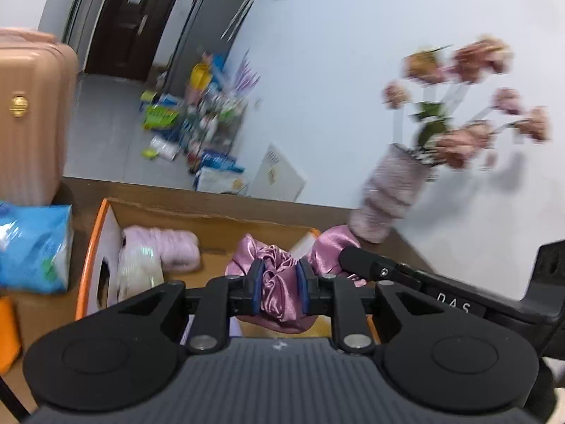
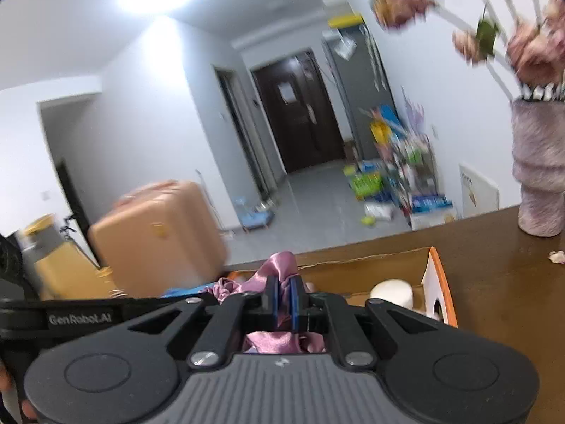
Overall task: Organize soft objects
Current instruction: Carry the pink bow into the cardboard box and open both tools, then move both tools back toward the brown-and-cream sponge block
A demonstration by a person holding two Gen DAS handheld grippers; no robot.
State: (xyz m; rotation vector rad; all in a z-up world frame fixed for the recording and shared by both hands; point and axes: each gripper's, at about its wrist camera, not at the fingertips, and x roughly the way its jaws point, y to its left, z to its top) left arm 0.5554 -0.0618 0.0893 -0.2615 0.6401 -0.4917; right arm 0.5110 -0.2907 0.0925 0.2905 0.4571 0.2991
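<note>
Both views show a brown wooden surface (image 1: 406,247) facing a grey-tiled hallway with a dark door (image 1: 120,17). Left wrist view: the left tool (image 1: 279,282) pinches pink satin cloth (image 1: 279,293) above the cardboard box (image 1: 212,219). Right wrist view: the right tool (image 2: 285,300), nearly closed, grips the same cloth near a furry vase (image 2: 540,176).

Both grippers, left gripper (image 1: 279,288) and right gripper (image 2: 283,302), were black with blue pads, silver screws and a ribbed grey body.
</note>
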